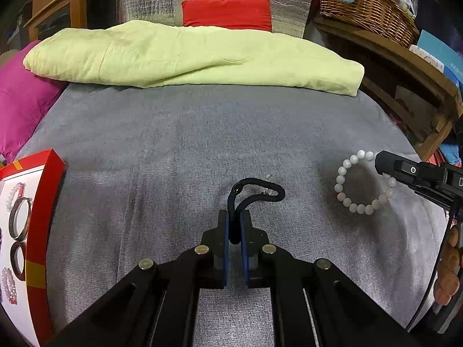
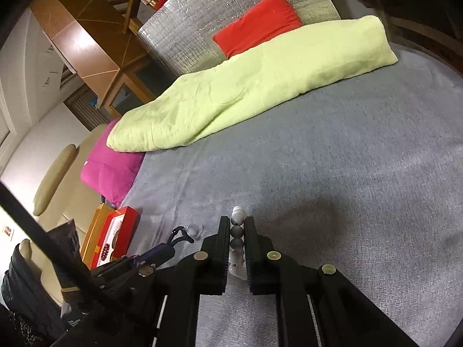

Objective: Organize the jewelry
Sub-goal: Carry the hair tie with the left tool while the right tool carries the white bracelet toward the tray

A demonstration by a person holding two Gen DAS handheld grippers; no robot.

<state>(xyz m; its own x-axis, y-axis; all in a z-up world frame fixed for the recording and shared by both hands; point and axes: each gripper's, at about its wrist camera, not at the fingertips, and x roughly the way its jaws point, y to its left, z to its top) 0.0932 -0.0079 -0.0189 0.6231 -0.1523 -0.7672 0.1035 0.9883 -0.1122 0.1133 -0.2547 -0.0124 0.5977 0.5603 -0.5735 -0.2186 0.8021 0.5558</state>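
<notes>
— While both of my grippers hang over the grey, ribbed fabric cover [image 1: 179, 144], tell me what you want to know.

— What is in your left one?

— My left gripper [image 1: 234, 222] is clamped on a thin black cord bracelet [image 1: 254, 190]. Its two blue-padded fingers [image 1: 225, 231] pinch the doubled cord between them, and the loop sticks out past the tips, with a small clear bead beside it.

— And the right?

— My right gripper [image 2: 237, 231] is closed on a bracelet of round white beads [image 1: 361, 182]. From the left camera I see the beaded ring hanging from the black tip, clear of the cover. From its own camera the beads [image 2: 237, 231] sit in a row between the fingers, some white and some shaded grey.

— Where is the jewelry meant to live?

— A red-rimmed box with a white inside [image 1: 43, 202] lies at the left edge of the cover. It holds a metal bangle [image 1: 20, 217], a darker ring below it and some beaded bracelets. Both of my grippers are well apart from it.

— What else is around?

— A pale green folded blanket [image 1: 188, 57] lies across the far side, with a red cushion [image 1: 228, 13] behind it and a magenta pillow [image 1: 20, 98] to the left. A woven wicker basket [image 1: 367, 8] stands on a wooden shelf at the right.
</notes>
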